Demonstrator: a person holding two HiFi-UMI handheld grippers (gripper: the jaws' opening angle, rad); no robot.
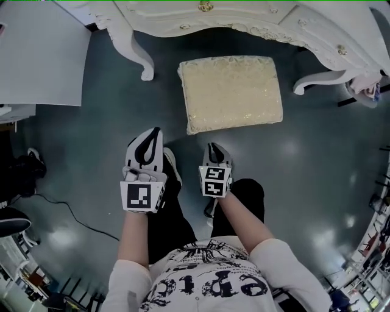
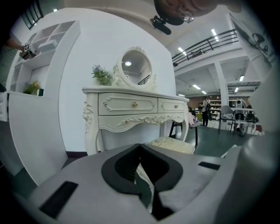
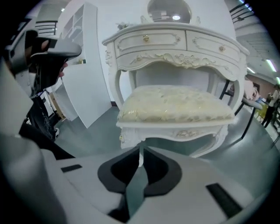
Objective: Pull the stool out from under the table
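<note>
A cream cushioned stool (image 1: 231, 91) with white carved legs stands on the dark floor just in front of the ornate white dressing table (image 1: 244, 18); most of its seat is out from under the tabletop. My left gripper (image 1: 157, 131) hovers short of the stool's near left corner, jaws together, nothing between them. To its right, my right gripper (image 1: 211, 146) points at the stool's near edge, also shut and empty. In the right gripper view the stool (image 3: 175, 105) fills the middle, ahead of the closed tips (image 3: 141, 151). The left gripper view shows the table (image 2: 131, 105) and the stool (image 2: 170, 144) beyond the tips (image 2: 140, 146).
A white panel (image 1: 36, 55) stands at the left, with dark shoes (image 1: 27, 164) and a floor cable (image 1: 73, 213) below it. A dark chair with clothing (image 1: 365, 85) sits at the table's right end. A round mirror (image 2: 135, 65) tops the table; white shelving (image 2: 39, 65) rises beside it.
</note>
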